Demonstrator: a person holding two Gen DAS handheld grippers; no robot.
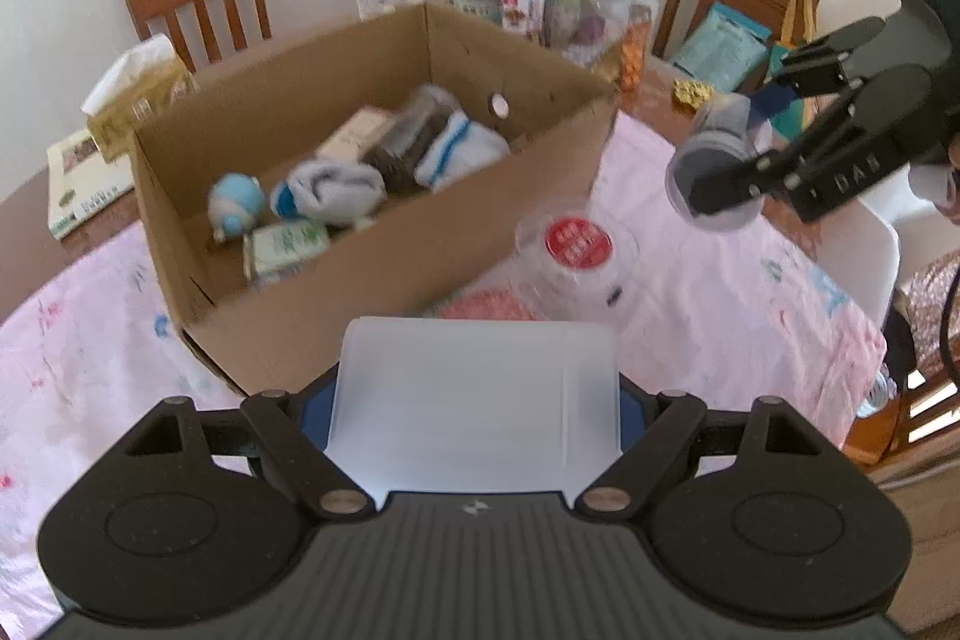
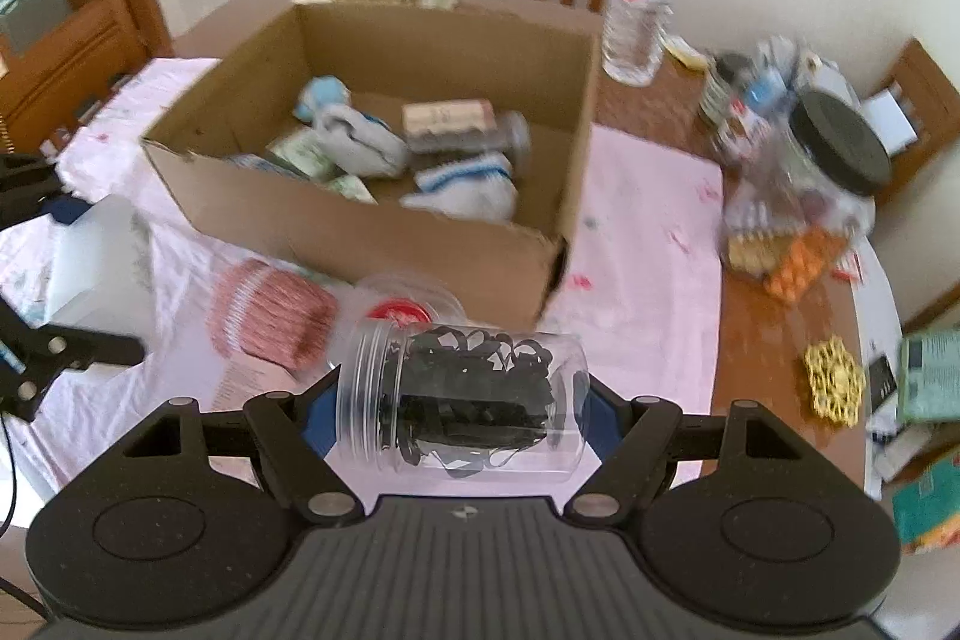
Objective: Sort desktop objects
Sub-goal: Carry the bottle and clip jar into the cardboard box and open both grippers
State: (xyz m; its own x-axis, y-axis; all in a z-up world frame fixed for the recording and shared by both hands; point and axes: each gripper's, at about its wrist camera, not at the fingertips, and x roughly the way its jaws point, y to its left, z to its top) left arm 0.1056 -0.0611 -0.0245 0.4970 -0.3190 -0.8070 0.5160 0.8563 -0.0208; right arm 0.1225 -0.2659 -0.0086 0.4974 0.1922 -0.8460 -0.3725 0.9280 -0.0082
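— Clear plastic is what worries me. My right claw [image 2: 462, 415] is clamped on the jar [image 2: 462, 400] across its ends, lying sideways, low in the middle of the right wrist view, with no lid that I can see on the threaded mouth at its left.

— So the black bits inside could spill?

— I'd judge so, if that mouth tips down on the way to the box [image 2: 384, 226], which sits just above it in frame.

— And your left?

— My left claw [image 1: 474, 424] is closed on a frosted white tub [image 1: 474, 400], bottom centre of the left wrist view, near the box's front wall. Smooth sides, so it may slide out.

— Anything in the way?

— A red-lidded container [image 1: 573, 244] and a pink bundle [image 2: 270, 316] lie on the cloth just before the box. Both views are blurred, so I can't tell how close my claws pass. Swinging both in together, they might knock each other.
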